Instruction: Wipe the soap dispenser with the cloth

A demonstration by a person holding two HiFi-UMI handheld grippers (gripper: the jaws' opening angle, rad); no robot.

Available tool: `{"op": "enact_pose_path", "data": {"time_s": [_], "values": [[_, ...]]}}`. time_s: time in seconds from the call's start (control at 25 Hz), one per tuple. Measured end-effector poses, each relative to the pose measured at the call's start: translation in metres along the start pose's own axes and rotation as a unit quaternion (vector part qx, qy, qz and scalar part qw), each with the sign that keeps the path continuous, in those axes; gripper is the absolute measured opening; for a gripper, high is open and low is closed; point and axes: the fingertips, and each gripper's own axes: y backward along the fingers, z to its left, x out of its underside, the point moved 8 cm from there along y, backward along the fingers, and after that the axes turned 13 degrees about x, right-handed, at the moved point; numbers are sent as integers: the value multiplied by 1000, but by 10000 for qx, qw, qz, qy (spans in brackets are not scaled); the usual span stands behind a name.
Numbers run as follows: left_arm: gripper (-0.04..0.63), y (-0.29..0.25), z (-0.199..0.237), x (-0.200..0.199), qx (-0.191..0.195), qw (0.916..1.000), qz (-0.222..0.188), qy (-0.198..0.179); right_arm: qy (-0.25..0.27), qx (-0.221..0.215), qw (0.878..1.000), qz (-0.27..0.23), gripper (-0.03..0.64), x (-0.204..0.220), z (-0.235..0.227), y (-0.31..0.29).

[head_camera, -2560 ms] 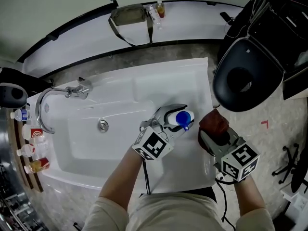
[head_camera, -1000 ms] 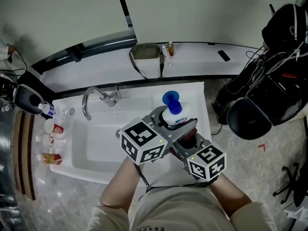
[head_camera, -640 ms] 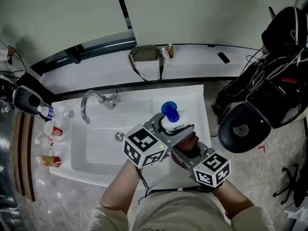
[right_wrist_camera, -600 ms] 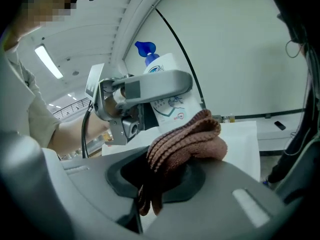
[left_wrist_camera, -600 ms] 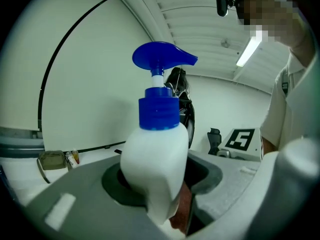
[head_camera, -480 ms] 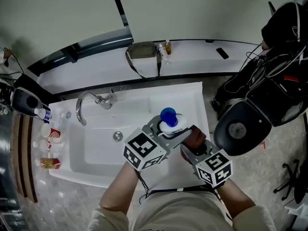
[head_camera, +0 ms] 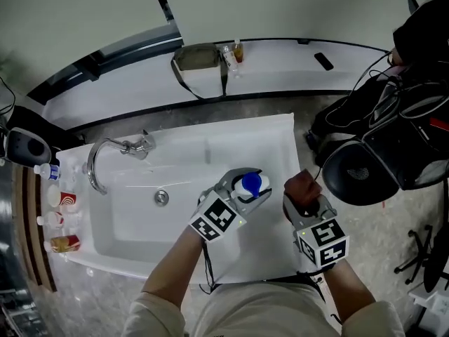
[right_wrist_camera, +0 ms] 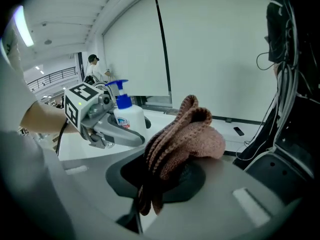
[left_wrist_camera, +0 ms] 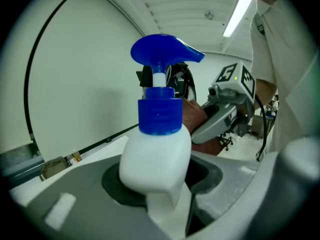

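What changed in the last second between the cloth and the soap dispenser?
The right gripper pulled the cloth off the soap dispenser, out to the person's right; there is now a gap between them. Unchanged: the left gripper is shut on the dispenser, and the right gripper is shut on the cloth.

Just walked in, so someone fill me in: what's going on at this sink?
A person stands at a white sink with a gripper in each hand. The left gripper is clamped on the soap dispenser. The right gripper grips a brown cloth. Cloth and dispenser are apart, so nothing is being wiped right now.
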Motion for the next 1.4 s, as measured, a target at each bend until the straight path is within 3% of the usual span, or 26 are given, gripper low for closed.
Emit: {"op": "enact_pose_path", "data": {"time_s": [0.28, 0.52, 0.76, 0.88, 1.12, 1.28, 1.36, 1.4], "values": [[201, -38, 30, 43, 51, 9994, 329, -82, -179, 269, 9994, 150, 81, 9, -17, -27], [201, -52, 31, 47, 342, 9990, 65, -294, -361, 352, 9985, 201, 81, 20, -31, -35], [201, -53, 27, 49, 478, 9972, 151, -552, -496, 455, 9973, 280, 81, 32, -37, -31], [222, -51, 27, 43, 155, 9974, 313, -638, -535, 638, 9962, 254, 81, 34, -42, -29], [230, -9, 5, 22, -819, 9942, -208, -668, -549, 682, 9961, 127, 81, 32, -37, -14], [229, 40, -25, 3, -1744, 9787, -779, -755, -565, 782, 9953, -61, 81, 29, -27, 3], [208, 59, -42, -2, -2170, 9683, -1148, -469, -582, 822, 9948, -131, 81, 31, -21, 12], [162, 65, -50, -3, -2352, 9630, -1276, -321, -595, 844, 9945, -160, 81, 32, -18, 17]]}}
